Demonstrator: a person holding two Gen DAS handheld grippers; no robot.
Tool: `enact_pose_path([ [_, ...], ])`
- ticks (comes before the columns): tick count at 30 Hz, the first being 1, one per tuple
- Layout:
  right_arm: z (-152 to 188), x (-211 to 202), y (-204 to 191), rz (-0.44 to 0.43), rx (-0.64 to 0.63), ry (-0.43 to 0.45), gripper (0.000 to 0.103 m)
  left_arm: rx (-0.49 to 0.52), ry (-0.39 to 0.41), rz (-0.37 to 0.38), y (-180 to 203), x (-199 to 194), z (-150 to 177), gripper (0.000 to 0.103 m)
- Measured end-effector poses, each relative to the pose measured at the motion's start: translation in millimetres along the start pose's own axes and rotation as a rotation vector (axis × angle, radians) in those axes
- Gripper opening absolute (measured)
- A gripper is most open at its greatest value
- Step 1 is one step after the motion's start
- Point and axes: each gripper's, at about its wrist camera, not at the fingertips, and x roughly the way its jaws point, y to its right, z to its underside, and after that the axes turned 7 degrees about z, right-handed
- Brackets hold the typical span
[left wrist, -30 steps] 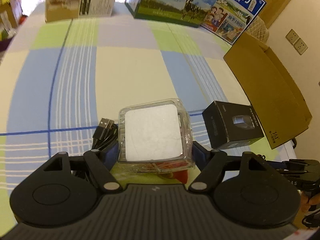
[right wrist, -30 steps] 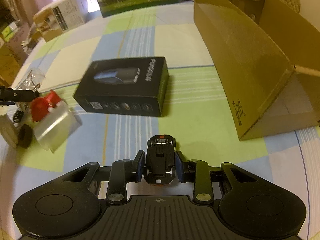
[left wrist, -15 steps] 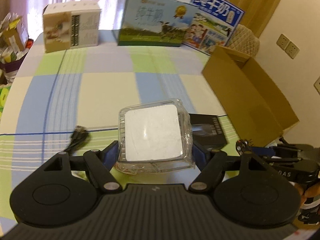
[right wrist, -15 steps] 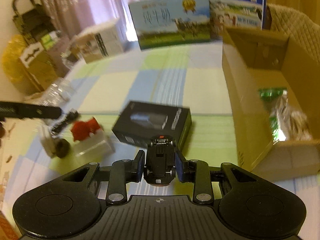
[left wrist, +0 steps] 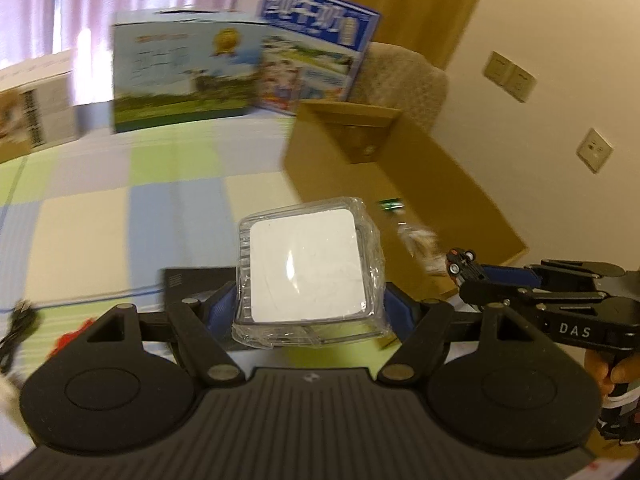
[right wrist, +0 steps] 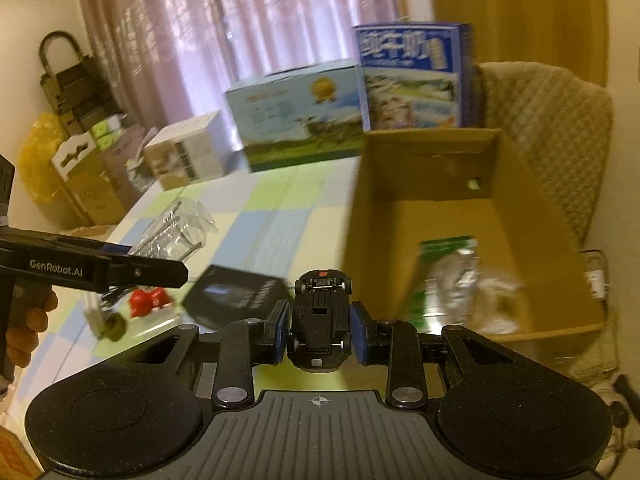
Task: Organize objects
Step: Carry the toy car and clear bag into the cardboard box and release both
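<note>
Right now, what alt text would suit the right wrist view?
A hand-held gripper clamps a small black toy car, underside up, before an open cardboard box on a checked tablecloth. At left, a second hand-held gripper holds a clear plastic case.

The clear, glossy plastic box with a smooth white card face (left wrist: 306, 268) wears crinkled shiny film, pinched by the matt black plastic left tool (left wrist: 310, 312) with blue rubbery pads. The small glossy black plastic toy car (right wrist: 322, 312) sits in the matt right tool (right wrist: 322, 334). The open brown cardboard box (right wrist: 440, 184) looks dull and papery beside the smooth checked cloth of the counter (right wrist: 256, 232).
</note>
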Motion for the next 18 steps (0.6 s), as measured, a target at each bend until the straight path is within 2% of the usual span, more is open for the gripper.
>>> enact_pose_path([
  [10,-16.0,-10.2,85.6,0.096,0.044,0.043,0.029,0.1,-0.014,0.063,71.5,64.1,-32.0,0.072],
  [18,-28.3,12.5,118.1,0.115,0.044,0.043,0.029,0.165,-0.039,0.056,94.7,105.4,-56.8,0.072],
])
